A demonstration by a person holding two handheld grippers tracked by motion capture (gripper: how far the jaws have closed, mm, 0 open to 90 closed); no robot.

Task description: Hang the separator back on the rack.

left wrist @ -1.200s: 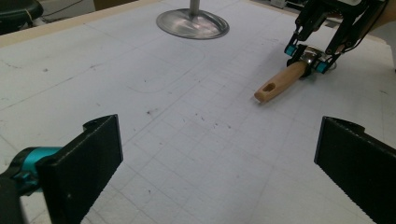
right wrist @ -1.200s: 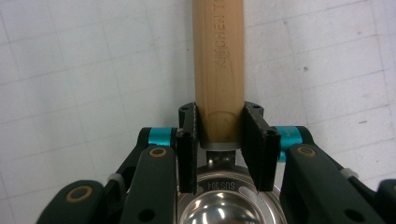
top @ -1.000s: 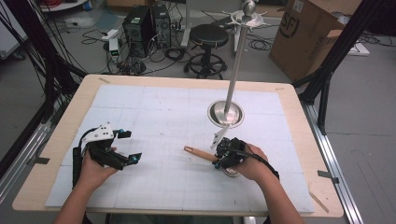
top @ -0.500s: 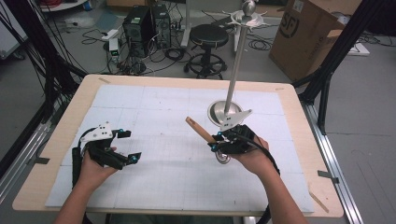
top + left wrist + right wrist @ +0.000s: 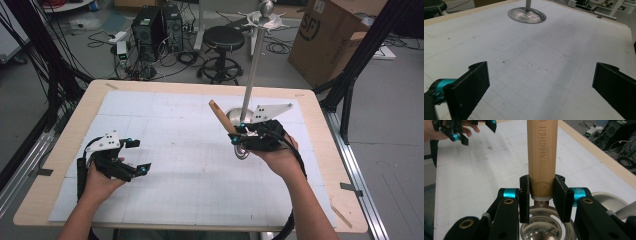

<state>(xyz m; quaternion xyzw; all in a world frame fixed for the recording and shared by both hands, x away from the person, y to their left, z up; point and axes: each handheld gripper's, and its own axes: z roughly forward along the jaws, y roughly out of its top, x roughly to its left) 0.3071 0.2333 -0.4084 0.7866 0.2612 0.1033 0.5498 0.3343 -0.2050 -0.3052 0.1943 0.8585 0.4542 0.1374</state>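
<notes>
Spoon (image 5: 541, 157) with a wooden handle sits tight between the two black jaws of the right gripper (image 5: 541, 198). The jaws are clenched on the bottom end of the handle, just above the shiny metal part (image 5: 544, 225). The words stamped on the wood read up along the handle.

From the high view, the right gripper (image 5: 240, 137) is held up off the table (image 5: 60, 150) by the right hand (image 5: 277, 157). The spoon handle (image 5: 221, 115) leans toward 11 o'clock from the gripper. The round metal end (image 5: 242, 152) hangs below it, toward 6 o'clock.

The left gripper (image 5: 131, 167) is near the front of the table, at about 9 o'clock from the right one and well apart from it. The left hand (image 5: 100, 177) holds it low over the white mat (image 5: 170, 150). Its jaws are spread wide and have let go of everything.

Farther back, at about 12 o'clock from the right gripper, a tall metal stand (image 5: 254, 65) rises from a round shiny base (image 5: 527, 15) on the mat. Past the table, on the floor, are a black stool (image 5: 223, 42) and a brown box (image 5: 327, 37).
</notes>
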